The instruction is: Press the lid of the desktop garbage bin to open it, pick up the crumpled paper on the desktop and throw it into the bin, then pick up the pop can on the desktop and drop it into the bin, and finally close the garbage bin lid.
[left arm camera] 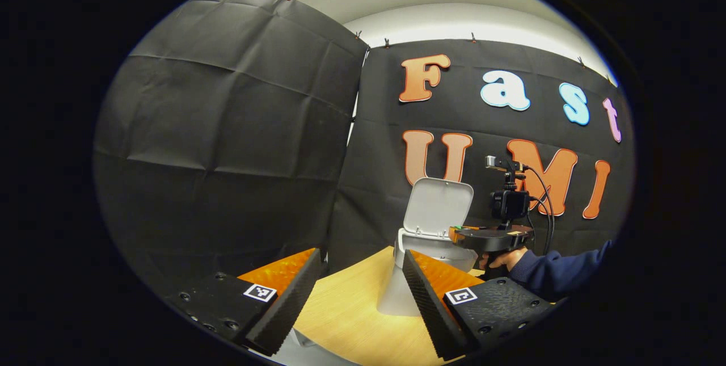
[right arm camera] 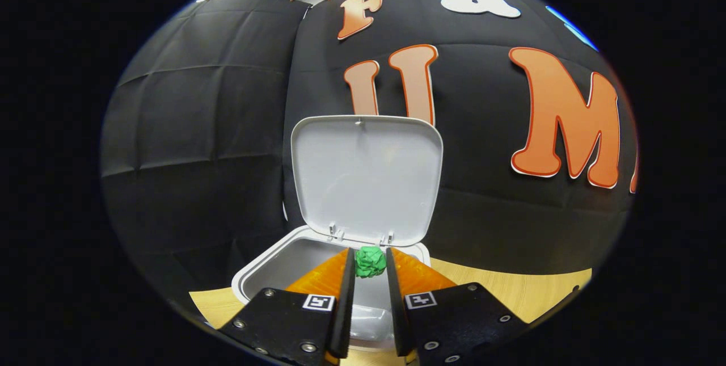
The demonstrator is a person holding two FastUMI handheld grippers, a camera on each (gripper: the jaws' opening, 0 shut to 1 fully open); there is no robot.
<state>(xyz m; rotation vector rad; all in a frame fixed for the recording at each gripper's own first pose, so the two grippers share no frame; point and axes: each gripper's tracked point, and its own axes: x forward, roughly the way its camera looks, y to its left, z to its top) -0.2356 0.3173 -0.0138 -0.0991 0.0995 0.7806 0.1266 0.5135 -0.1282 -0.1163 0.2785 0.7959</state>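
Right gripper [right arm camera: 370, 266], jaws pinching 1 crumpled paper [right arm camera: 370, 261] over open bin [right arm camera: 266, 275]: release squarely above the opening; left gripper [left arm camera: 360, 286] jaws spread, idle.

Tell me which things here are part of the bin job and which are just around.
Part of the job:
- garbage bin, lid standing open
- green crumpled paper, pinched at the right gripper tips above the bin's opening
- left gripper, open and holding nothing

Just around:
- wooden desktop
- black cloth wall
- person's sleeve
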